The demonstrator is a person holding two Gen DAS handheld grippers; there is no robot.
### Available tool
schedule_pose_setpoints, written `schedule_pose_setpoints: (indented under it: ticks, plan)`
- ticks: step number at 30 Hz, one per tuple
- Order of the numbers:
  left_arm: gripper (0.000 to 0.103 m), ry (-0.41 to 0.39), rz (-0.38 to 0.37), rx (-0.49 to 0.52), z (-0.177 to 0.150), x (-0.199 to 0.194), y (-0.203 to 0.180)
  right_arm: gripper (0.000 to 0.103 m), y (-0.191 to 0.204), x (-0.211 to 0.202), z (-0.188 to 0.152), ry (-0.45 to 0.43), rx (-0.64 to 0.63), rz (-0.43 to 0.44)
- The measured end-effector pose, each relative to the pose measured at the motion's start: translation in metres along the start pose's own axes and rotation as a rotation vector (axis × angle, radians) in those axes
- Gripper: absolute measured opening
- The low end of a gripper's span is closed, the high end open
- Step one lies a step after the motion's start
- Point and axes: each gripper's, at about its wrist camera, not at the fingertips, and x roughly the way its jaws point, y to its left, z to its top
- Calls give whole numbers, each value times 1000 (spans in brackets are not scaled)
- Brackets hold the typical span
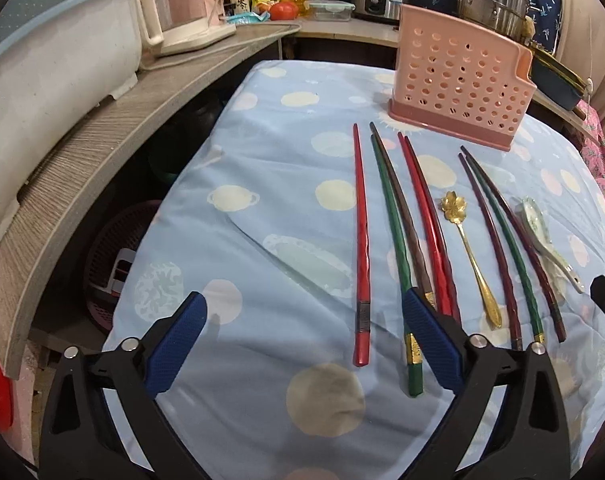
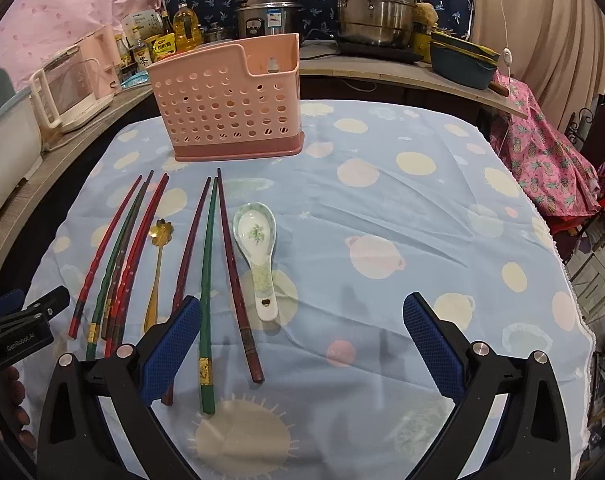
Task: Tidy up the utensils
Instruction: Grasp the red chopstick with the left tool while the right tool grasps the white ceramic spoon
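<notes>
Fingers spread wide on both the left gripper [image 1: 302, 344] and the right gripper [image 2: 302, 348], grasping nothing, hovering above the tablecloth [image 2: 382, 208].

Laid side by side on the cloth near the grippers: a lone red chopstick [image 1: 360, 240], a green chopstick [image 1: 394, 248] beside a brown one, a red pair [image 1: 430, 232], a gold flower-bowled spoon [image 1: 468, 252], three more dark and green chopsticks [image 2: 208, 280], then a white ceramic spoon [image 2: 258, 252]. Standing upright beyond their tips, well apart from both grippers: a pink perforated utensil holder [image 2: 228, 108]. Behind, along the counter: a rice cooker [image 2: 268, 14] and a steel steamer pot [image 2: 376, 4].
</notes>
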Motion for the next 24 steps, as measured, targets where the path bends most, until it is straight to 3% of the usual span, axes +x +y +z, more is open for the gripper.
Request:
schedule_pose_setpoints:
  ticks: [3,5,9,14,22,24]
  plan:
    - [78,29,-15,18,-2,11,-4,96,2,9,4,13,-3,0]
    - [61,54,-31,24,-4,18,-6,94,3,14,5,20,-4,1]
    - [47,62,-51,24,-6,22,-8,86,6,23,9,34,-9,14]
    - [9,73,-104,26,-6,20,-11,70,8,35,14,57,-12,37]
    - [7,78,-127,17,-5,19,-12,43,0,54,24,86,39,81]
    - [7,80,-125,17,-5,20,-12,30,-1,60,24,103,44,96]
